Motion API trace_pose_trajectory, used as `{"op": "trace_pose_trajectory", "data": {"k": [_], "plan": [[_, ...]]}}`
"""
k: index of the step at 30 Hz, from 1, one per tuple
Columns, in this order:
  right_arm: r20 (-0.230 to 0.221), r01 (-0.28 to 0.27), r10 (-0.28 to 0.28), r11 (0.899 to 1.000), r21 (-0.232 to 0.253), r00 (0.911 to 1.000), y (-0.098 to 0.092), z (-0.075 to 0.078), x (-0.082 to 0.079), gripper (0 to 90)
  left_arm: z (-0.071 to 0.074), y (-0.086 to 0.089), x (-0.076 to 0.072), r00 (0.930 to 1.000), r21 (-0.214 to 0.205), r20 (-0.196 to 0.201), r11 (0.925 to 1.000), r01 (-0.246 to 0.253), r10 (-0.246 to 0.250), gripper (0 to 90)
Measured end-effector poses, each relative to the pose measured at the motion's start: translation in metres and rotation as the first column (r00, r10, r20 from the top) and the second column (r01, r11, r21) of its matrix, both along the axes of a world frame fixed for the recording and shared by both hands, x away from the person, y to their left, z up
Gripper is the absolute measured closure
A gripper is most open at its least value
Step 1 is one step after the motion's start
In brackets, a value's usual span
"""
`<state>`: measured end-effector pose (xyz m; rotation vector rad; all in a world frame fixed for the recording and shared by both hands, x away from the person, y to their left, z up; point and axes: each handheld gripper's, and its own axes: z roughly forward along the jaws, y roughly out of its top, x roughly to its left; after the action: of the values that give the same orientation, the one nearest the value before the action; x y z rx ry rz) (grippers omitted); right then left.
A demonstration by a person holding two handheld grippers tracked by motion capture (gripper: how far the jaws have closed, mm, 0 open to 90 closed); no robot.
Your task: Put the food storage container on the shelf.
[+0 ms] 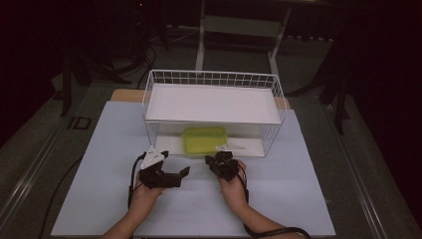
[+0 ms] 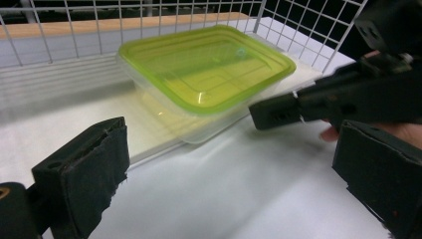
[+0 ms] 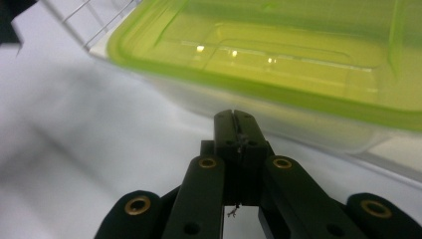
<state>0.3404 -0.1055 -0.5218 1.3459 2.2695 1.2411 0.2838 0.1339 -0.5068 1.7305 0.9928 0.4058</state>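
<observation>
The lidded container [image 1: 204,140], a clear tub with a green lid, lies on the lower board of the white wire basket [image 1: 278,94], at that board's front edge and projecting slightly over it. The basket stands at the far edge of the surface [image 1: 99,164], its open front facing us, which leaves the container reachable from the near side without lifting anything over the wire.

Going from left to right: we hold the left gripper [image 1: 180,175] on the near-left side of the basket front, clear of the container and aimed across toward it. Its jaws are released and spread wide, with nothing between them. We judge this spread to be preparation for spanning the tub's side.

The right gripper [image 1: 217,160] sits just before the container's front edge, near its right corner. In the right gripper view its jaws are clenched together, tip to tip, and grasp nothing; the tips stand close to the tub wall below the lid rim, but we cannot tell whether they touch it. We judge closed jaws here to serve as a blunt probe for nudging or steadying the tub.
</observation>
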Motion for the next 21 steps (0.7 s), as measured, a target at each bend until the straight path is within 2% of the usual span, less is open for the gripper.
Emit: {"op": "trace_pose_trajectory", "data": {"k": [4, 6, 9, 21], "plan": [[0.006, 0.024, -0.024, 1.000, 0.011, 0.9997, 0.002, 0.000, 0.008, 89.9, -0.005, 0.003, -0.001, 0.9993, -0.009, 0.031, 0.9997, -0.021, 0.021, 2.0], [0.019, 0.032, -0.032, 0.999, 0.012, 0.9993, 0.002, 0.000, 0.012, 89.8, -0.005, 0.005, -0.001, 0.9975, -0.003, 0.049, 0.9987, -0.051, 0.051, 2.0], [0.020, 0.045, -0.046, 0.999, 0.024, 0.9988, 0.004, 0.001, 0.019, 89.8, -0.005, 0.007, -0.001, 0.9962, -0.016, 0.054, 0.9975, -0.068, 0.069, 2.0], [0.038, 0.090, -0.091, 0.995, 0.034, 0.9951, 0.011, 0.001, 0.042, 89.6, -0.008, 0.005, -0.001, 0.9970, -0.007, 0.047, 0.9982, -0.060, 0.060, 2.0]]}}
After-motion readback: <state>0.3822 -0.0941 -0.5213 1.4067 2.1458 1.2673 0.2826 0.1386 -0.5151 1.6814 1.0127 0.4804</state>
